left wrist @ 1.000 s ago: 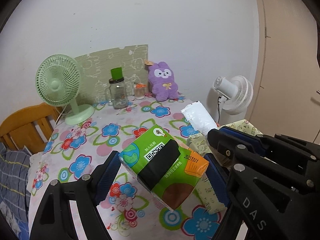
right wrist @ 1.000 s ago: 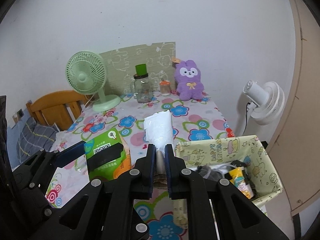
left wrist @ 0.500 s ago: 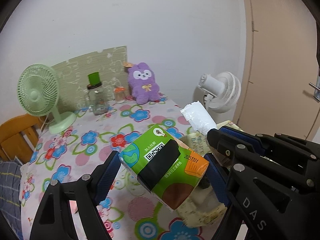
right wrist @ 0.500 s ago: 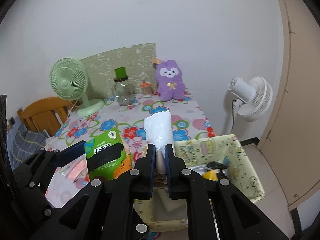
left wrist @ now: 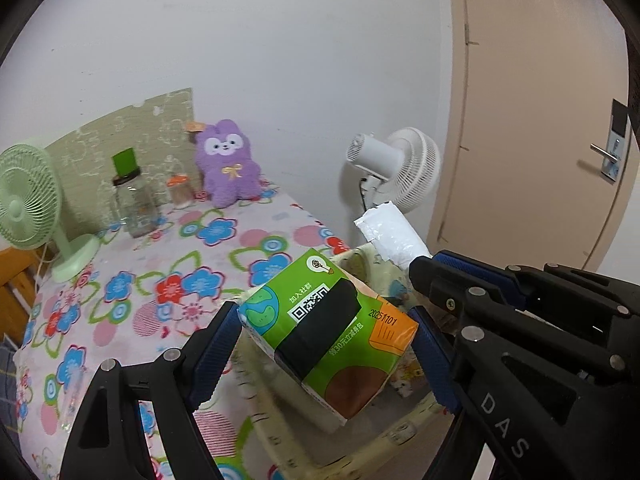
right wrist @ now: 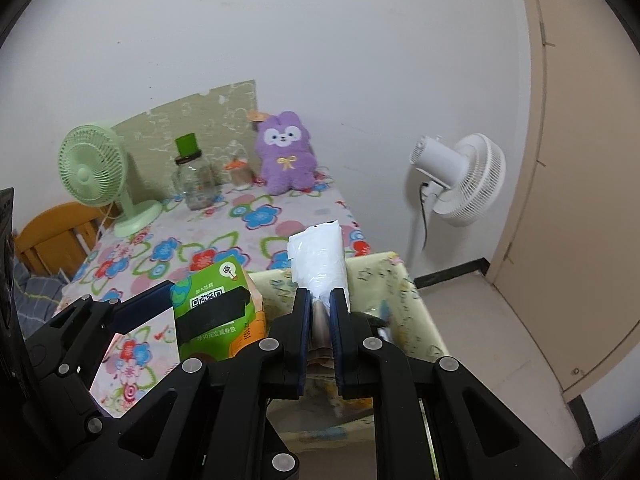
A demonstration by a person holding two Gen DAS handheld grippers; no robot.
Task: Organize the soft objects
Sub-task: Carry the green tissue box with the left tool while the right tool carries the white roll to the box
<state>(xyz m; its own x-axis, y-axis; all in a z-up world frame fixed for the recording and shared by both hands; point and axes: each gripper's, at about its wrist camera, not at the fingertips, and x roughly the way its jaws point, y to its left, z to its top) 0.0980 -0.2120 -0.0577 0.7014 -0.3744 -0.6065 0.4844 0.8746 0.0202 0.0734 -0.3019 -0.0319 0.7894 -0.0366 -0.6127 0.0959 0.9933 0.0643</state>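
Fig.: left gripper (left wrist: 326, 348) clamped on green tissue pack (left wrist: 328, 332), right gripper (right wrist: 320, 312) pinched shut on white packet (right wrist: 318, 258), both over fabric bin (right wrist: 404, 280) beside table (left wrist: 168, 264); risk: early release w/ poor aim drops either outside bin.

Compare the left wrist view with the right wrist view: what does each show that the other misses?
Only the left wrist view shows the door handle. Only the right wrist view shows the black baseboard and floor beyond the yellow fabric bin. Both show the green tissue pack in the left gripper, the white packet in the right gripper, and the purple plush.
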